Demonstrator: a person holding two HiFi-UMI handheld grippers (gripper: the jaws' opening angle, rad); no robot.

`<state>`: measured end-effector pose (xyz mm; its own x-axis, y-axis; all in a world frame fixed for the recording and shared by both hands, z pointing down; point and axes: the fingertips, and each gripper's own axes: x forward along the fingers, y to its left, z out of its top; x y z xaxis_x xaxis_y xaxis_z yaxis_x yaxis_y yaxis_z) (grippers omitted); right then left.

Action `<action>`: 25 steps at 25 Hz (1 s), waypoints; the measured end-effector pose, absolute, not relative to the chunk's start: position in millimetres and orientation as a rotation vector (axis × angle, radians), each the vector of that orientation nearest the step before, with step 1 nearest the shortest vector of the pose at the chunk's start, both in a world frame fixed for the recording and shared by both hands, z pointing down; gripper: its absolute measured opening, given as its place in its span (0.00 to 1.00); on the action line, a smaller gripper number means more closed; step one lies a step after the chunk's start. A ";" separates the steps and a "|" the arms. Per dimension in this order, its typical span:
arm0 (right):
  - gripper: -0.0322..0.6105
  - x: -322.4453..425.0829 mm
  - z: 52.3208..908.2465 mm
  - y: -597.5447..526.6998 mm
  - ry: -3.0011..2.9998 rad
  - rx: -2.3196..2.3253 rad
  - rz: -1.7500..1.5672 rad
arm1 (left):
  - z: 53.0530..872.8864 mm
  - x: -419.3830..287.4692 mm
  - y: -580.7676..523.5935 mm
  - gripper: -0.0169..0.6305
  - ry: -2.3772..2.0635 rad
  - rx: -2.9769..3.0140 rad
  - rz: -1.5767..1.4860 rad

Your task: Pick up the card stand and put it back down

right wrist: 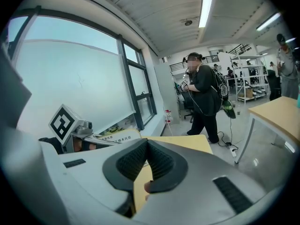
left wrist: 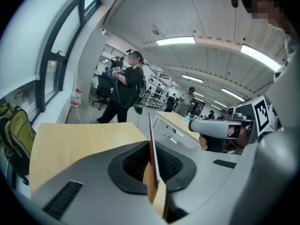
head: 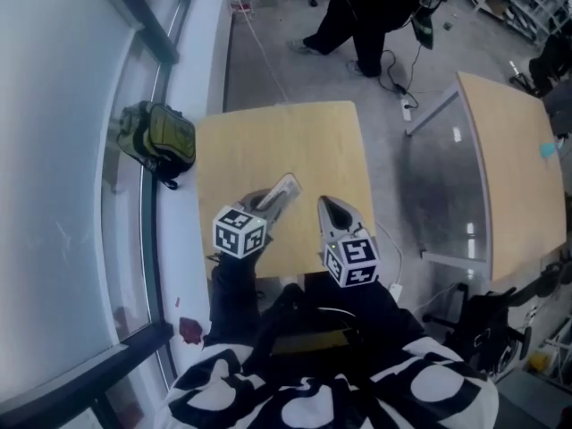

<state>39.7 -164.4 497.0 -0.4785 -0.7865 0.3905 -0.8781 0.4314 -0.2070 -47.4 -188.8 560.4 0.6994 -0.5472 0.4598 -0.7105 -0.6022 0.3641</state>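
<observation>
Card stand [left wrist: 150, 135] pinched edge-on in left gripper [left wrist: 151, 170] jaws, upright, over near end of desk [left wrist: 79, 139]. Right gripper [right wrist: 146, 149] just beside, jaws pressed together, empty. Likely straight down to set back.

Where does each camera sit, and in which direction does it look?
Head view: on the head, looking down at the table; left gripper, right gripper and torso show.
Left gripper view: on the left gripper, along its jaws, shut on the card stand.
Right gripper view: on the right gripper, along its shut, empty jaws.
Both gripper views show the standing person.
</observation>
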 end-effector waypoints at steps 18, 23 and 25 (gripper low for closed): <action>0.08 -11.3 433.2 -101.0 -2.596 1.433 0.331 | 454.8 -100.9 -104.5 0.06 -1.579 2.421 0.287; 0.09 -6.5 424.1 -93.6 -2.592 1.490 0.268 | 425.3 -109.3 -93.2 0.06 -1.734 2.441 0.135; 0.09 -5.4 417.1 -90.0 -2.609 1.514 0.244 | 417.2 -111.0 -90.5 0.06 -1.778 2.444 0.087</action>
